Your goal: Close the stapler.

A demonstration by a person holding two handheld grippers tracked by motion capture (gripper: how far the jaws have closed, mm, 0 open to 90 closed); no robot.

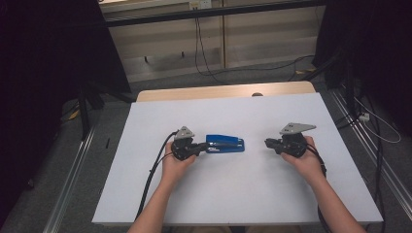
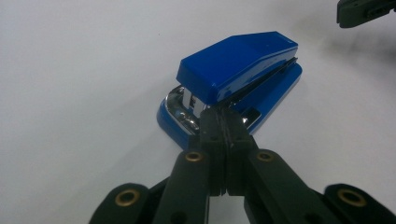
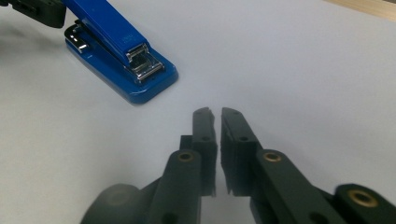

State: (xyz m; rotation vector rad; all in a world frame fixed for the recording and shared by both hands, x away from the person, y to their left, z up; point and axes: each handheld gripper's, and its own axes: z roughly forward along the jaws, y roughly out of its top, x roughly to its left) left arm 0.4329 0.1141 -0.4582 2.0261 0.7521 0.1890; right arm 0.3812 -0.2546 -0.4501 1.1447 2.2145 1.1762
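Partly hidden: blue stapler (image 2: 236, 74) rear, behind left gripper (image 2: 225, 116) closed jaws.

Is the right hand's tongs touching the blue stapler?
No, the right tongs sit apart from the blue stapler, with bare white table between them.

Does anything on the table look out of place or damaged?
Nothing stands out. The blue stapler lies flat and whole on the white table, its top down. The left gripper sits at one end of it, the right gripper apart from it.
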